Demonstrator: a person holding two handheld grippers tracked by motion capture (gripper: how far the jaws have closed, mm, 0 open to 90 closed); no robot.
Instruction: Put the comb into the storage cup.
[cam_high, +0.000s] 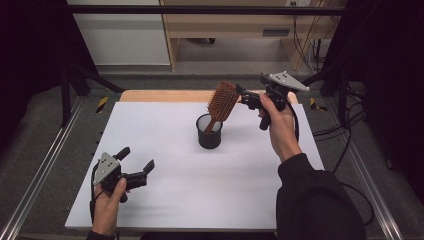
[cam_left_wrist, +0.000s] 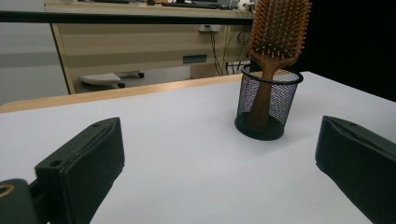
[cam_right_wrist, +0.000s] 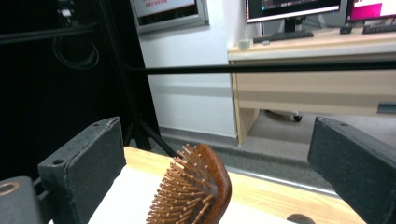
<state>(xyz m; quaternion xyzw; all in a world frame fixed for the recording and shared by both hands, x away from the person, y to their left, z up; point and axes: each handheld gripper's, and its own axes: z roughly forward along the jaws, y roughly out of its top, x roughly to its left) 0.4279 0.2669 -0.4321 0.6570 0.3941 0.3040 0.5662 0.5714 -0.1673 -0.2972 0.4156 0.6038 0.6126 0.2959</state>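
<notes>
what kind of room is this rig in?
Likely a lab or office data-collection station: a white table inside a black frame, wooden desks with monitors behind it, and loose cables on the floor.

Even overhead light on the matte white rectangular table top (cam_high: 165, 145), dark surround, soft short shadow beside the black wire-mesh cup (cam_high: 209, 132), low-res softness, near black padded gripper jaws blurred, no glare
</notes>
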